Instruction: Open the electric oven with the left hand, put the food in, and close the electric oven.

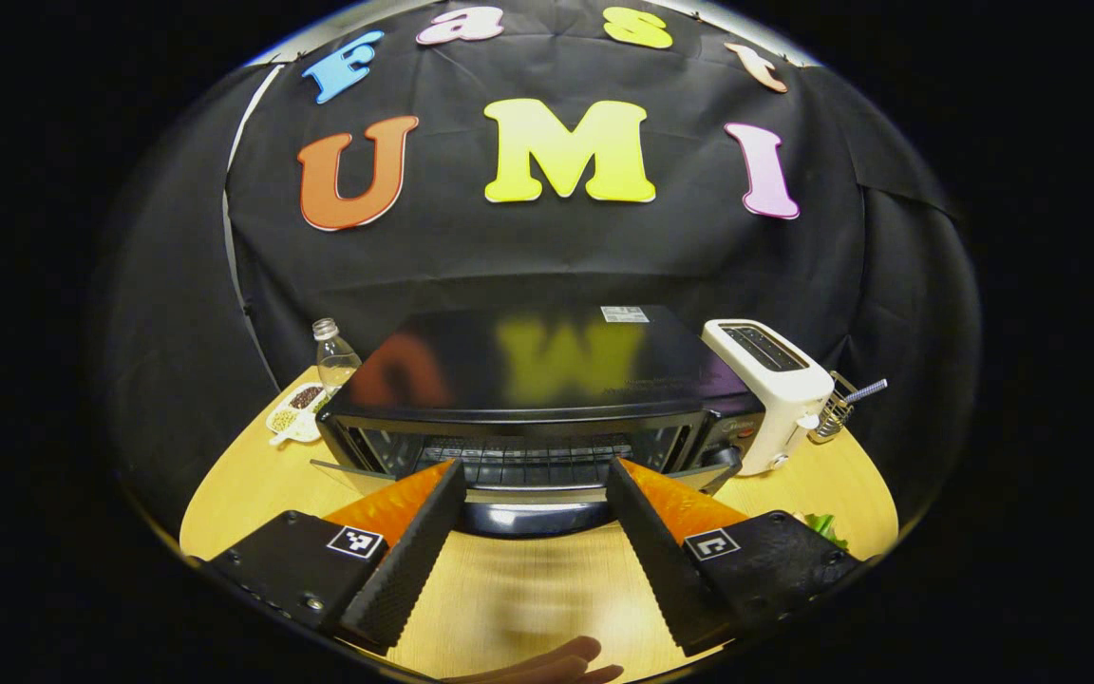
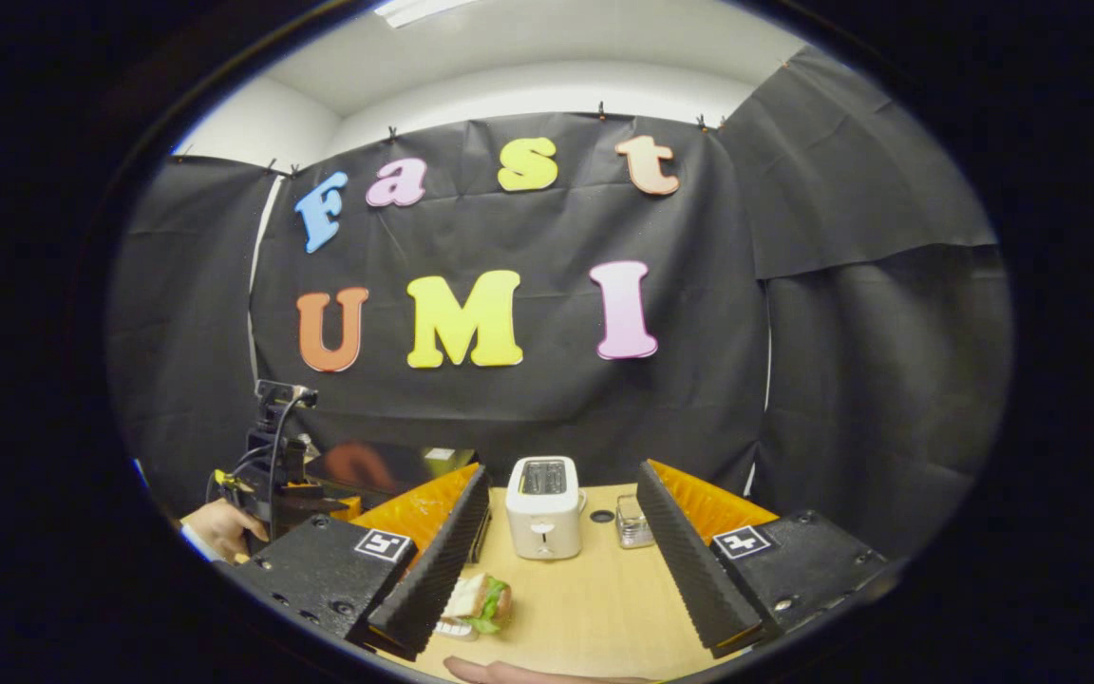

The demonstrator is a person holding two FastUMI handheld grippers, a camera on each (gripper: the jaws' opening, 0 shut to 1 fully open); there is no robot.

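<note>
The black electric oven (image 1: 528, 380) stands right in front of my left gripper (image 1: 534, 465). Its glass door looks tipped partway towards me, and the wire rack shows inside. The door handle (image 1: 528, 518) lies low between my left fingers, which stand wide open without pressing on it. The sandwich (image 2: 480, 600), bread with green lettuce on a small plate, lies on the wooden table (image 2: 585, 608) just under the left finger of my right gripper (image 2: 563, 469). That gripper hangs open and empty above the table. A hand (image 2: 219, 527) holds the left gripper (image 2: 281, 484) at the oven (image 2: 386, 465).
A white toaster (image 1: 775, 389) stands right of the oven, with a wire holder (image 1: 841, 404) behind it. A water bottle (image 1: 336, 353) and a small dish of beans (image 1: 295, 410) sit at the oven's left. A small glass (image 2: 634, 522) stands beside the toaster (image 2: 544, 518). Fingers (image 1: 547, 665) show at the bottom edge.
</note>
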